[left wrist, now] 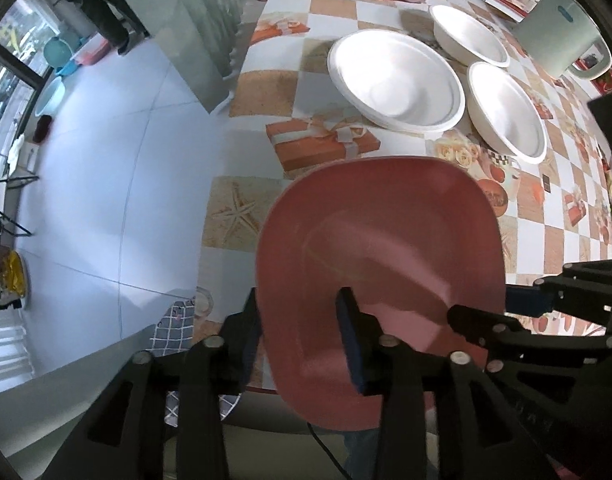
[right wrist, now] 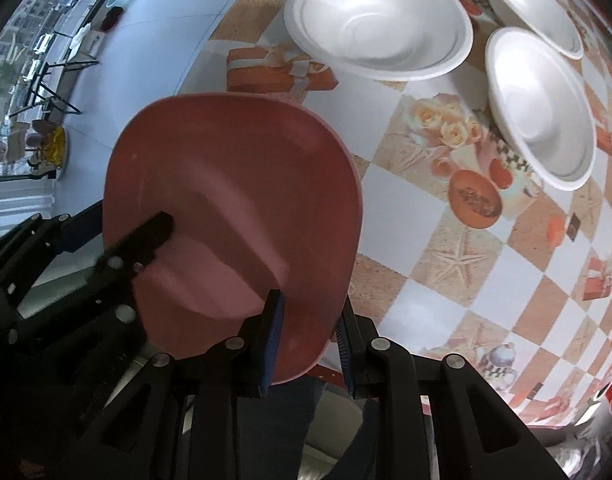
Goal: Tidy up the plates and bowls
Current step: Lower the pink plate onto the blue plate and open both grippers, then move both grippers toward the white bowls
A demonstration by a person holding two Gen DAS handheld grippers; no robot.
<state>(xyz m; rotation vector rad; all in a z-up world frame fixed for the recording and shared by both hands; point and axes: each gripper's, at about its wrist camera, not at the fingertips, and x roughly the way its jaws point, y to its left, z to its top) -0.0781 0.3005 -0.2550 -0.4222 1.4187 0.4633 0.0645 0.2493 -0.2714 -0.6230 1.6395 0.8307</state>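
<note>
Both grippers' fingers [left wrist: 348, 336] [right wrist: 272, 344] clamp the empty pink plate [left wrist: 382, 256] [right wrist: 234, 208]; white bowls [left wrist: 396, 80] [right wrist: 380, 20] lie empty.

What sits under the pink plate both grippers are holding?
Under the pink plate only the checkered tablecloth and the table's near edge show; the patch directly beneath it is hidden. The left gripper and right gripper clamp its rim.

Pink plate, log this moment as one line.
pink plate: held over table edge | left tongs: shut on rim | right tongs: shut on rim | white bowls: three on table
</note>
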